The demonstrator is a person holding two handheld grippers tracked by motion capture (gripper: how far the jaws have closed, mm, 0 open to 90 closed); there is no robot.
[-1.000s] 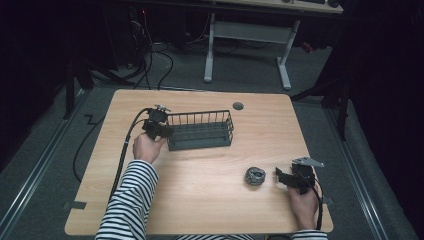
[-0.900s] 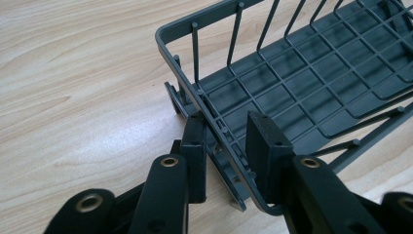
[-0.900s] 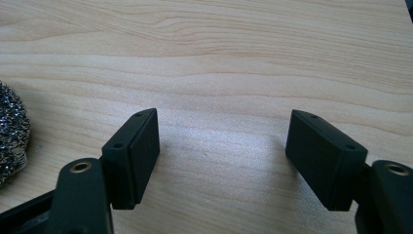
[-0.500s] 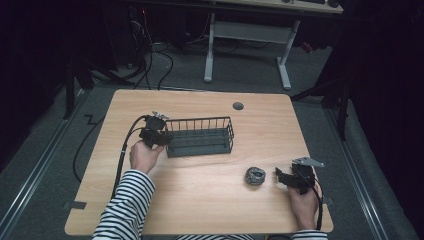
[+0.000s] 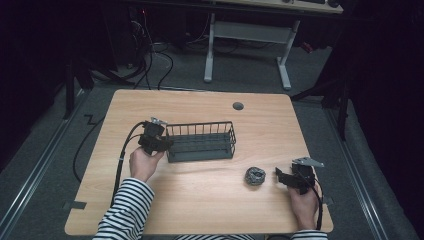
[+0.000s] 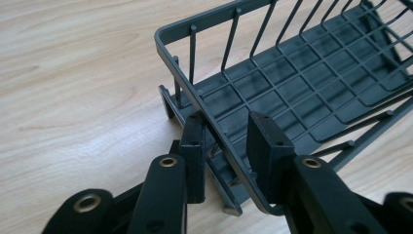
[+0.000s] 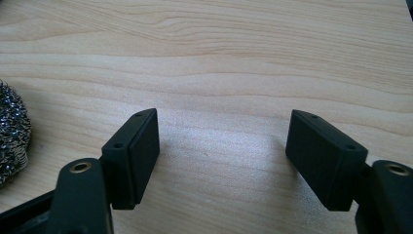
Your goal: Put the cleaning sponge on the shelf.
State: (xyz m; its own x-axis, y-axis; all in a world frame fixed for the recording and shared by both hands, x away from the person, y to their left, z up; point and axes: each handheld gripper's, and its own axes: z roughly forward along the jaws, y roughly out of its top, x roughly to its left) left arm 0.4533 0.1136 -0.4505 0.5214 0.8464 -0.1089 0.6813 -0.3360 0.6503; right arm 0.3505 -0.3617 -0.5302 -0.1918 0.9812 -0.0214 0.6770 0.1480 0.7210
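A person's left gripper (image 6: 226,146) straddles the basket (image 5: 201,141) rim at its 9 o'clock end, jaws apart, not yet clamped. The right gripper (image 7: 221,158), jaws wide, rests at the scourer's (image 5: 254,176) 3 o'clock. Closing on the rim likely comes next.

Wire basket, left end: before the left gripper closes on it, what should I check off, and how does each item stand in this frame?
1. Left gripper open: ok, a gap shows between the jaws.
2. Jaws straddle the wire basket rim: ok, the end rim runs between them.
3. Rim actually clamped: not ok, only one jaw looks close to the wire.
4. Basket flat on the table: cannot tell.
5. Right gripper clear of the basket: ok, open, empty, down at the table's near right.
6. Steel scourer out of the way: ok, it lies on the table apart from the basket.
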